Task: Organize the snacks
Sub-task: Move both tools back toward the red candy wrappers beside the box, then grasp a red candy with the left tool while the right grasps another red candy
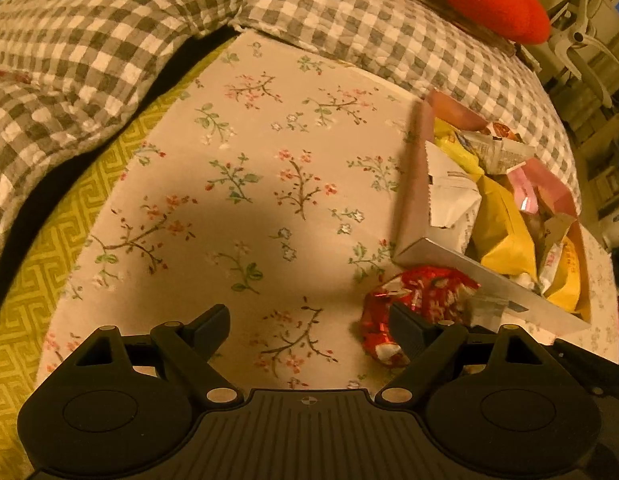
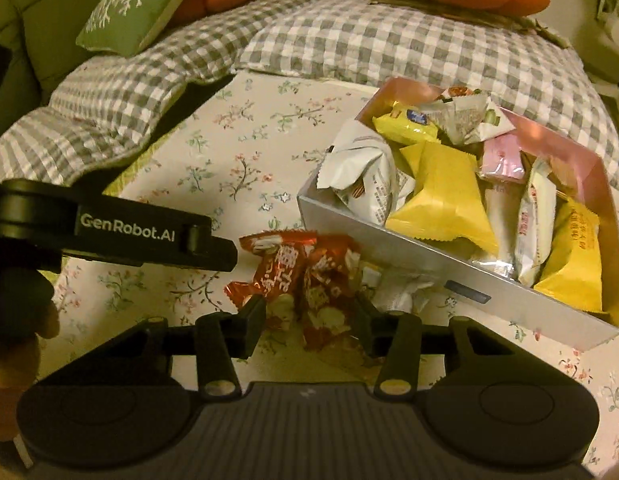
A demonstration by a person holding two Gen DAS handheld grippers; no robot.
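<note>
1. Red snack packets [image 2: 309,280]: two crinkled wrappers on the floral tabletop [image 2: 229,152], touching the near wall of the snack box [image 2: 389,240]; long axes run roughly away from the camera.
2. Right gripper [image 2: 309,320]: straddles the packets, fingers either side; whether the pads press yet, cannot tell; the nearer claw, so probably the picker.
3. Left gripper [image 1: 309,324]: spread wide, empty; packets [image 1: 413,300] lie at its right finger.
4. Right view alone shows the box contents, yellow [image 2: 441,200] and white packs; left view shows bare cloth beside it.
</note>
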